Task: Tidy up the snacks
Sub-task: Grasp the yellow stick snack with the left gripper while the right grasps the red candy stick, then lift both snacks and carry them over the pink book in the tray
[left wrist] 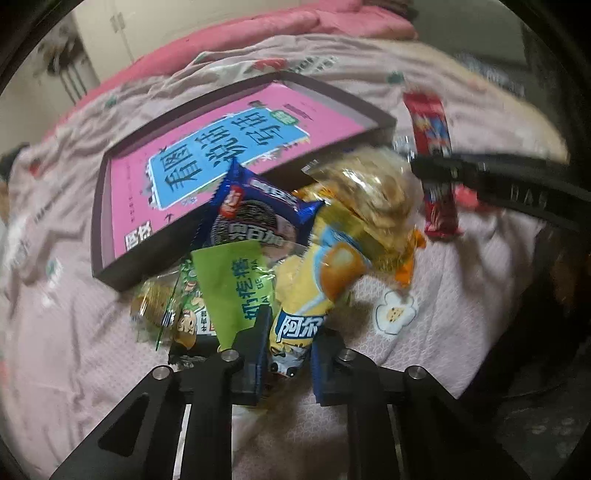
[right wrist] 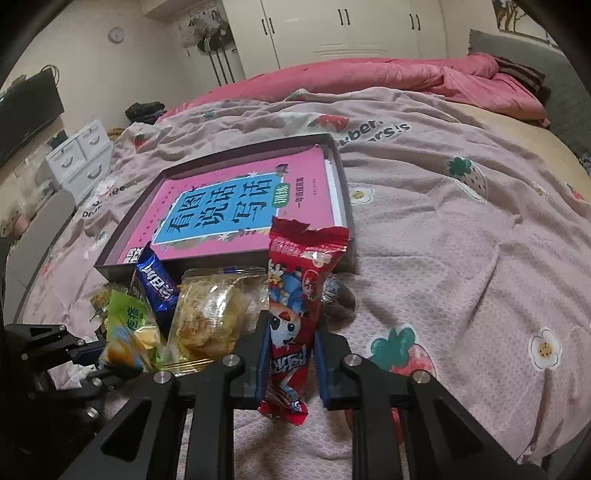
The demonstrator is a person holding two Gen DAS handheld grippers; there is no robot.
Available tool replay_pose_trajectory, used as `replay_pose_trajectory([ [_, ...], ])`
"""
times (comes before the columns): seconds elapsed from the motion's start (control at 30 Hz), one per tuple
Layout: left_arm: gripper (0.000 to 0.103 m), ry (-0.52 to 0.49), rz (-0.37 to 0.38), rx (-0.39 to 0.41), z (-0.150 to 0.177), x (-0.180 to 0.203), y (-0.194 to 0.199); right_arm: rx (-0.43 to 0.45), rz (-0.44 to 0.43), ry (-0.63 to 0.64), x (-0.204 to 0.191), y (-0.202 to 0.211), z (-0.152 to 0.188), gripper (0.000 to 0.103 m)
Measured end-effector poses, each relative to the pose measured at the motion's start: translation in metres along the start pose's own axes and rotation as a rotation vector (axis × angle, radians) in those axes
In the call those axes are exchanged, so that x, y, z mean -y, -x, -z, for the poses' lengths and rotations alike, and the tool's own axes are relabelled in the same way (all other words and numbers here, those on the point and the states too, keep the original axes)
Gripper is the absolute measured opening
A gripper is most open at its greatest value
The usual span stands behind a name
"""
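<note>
A dark tray (left wrist: 122,275) (right wrist: 110,264) with a pink book (left wrist: 229,147) (right wrist: 236,199) inside lies on the bed. A snack pile sits at its near edge. My left gripper (left wrist: 290,343) is shut on a yellow snack packet (left wrist: 314,291), also seen from the right wrist (right wrist: 123,349). Beside it lie a blue cookie packet (left wrist: 255,218) (right wrist: 157,288), a green candy packet (left wrist: 236,291) (right wrist: 129,314) and a clear bag of chips (left wrist: 373,199) (right wrist: 210,317). My right gripper (right wrist: 290,354) is shut on a red snack packet (right wrist: 291,295) (left wrist: 430,125), held upright.
A pink patterned sheet (right wrist: 461,258) covers the bed, with a pink quilt (right wrist: 369,77) bunched at the far side. White drawers (right wrist: 79,155) and wardrobes (right wrist: 351,26) stand beyond. A small dark wrapped item (right wrist: 340,299) lies behind the red packet.
</note>
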State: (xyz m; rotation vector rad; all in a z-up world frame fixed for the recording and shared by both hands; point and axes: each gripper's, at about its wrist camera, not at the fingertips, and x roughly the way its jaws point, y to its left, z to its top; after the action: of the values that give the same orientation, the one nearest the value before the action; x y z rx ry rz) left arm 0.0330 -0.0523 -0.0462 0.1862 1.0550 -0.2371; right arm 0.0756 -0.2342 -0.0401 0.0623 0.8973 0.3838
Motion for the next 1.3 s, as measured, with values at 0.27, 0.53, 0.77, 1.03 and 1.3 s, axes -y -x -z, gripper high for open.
replay_pose_trajectory([
  [0.27,0.013,0.102,0.114,0.055,-0.001,-0.013,0.017,0.044,-0.003,-0.008,0.003,0.011,-0.002,0.019],
  [0.53,0.013,0.225,0.208,0.1,-0.005,-0.043,0.032,0.061,-0.002,-0.001,0.002,0.015,-0.005,0.019],
  [0.77,0.014,0.298,0.214,0.159,-0.01,-0.066,0.049,0.093,-0.008,0.022,-0.006,0.022,-0.011,0.019],
  [1.03,0.014,0.352,0.201,0.201,-0.016,-0.085,0.055,0.143,-0.02,0.026,-0.01,0.031,-0.021,0.019],
  [1.3,0.014,0.384,0.174,0.25,-0.032,-0.099,0.056,0.206,-0.025,0.018,-0.011,0.039,-0.041,0.019],
])
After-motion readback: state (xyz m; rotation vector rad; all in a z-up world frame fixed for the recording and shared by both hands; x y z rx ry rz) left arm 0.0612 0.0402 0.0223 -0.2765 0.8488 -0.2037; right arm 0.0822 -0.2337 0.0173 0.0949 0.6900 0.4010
